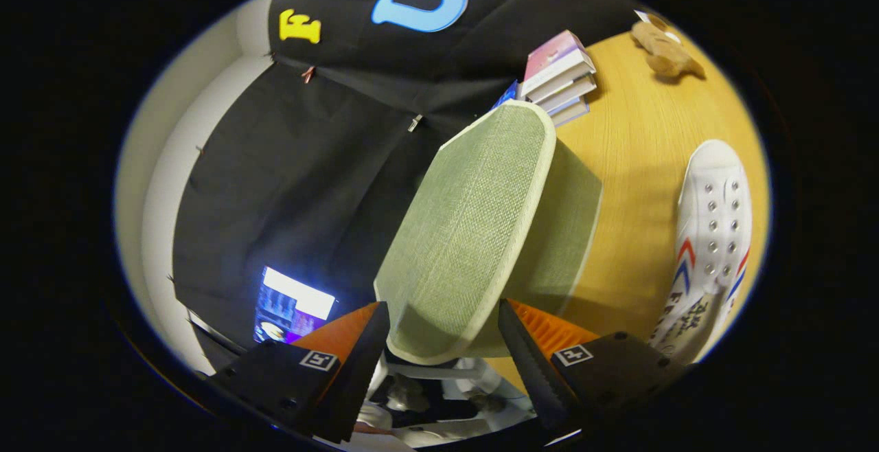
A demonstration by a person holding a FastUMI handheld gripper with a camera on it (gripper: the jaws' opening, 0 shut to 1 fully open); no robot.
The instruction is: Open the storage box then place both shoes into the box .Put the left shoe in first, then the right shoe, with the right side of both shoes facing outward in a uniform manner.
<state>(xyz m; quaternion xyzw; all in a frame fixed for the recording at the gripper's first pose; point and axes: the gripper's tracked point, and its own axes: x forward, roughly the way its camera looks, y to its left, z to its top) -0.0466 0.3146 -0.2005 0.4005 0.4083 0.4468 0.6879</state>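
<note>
Between the parted claw (443,342) fingers rises the green lid (467,232).

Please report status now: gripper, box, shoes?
Gripper open, fingers either side of green box lid. White shoe on table, not yet boxed. Nothing blocking.

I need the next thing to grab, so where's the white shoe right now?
In the gripper view the white shoe lies on the wooden table, beyond the fingers and to the right of the green box lid, which sits between the open gripper fingers.
</note>
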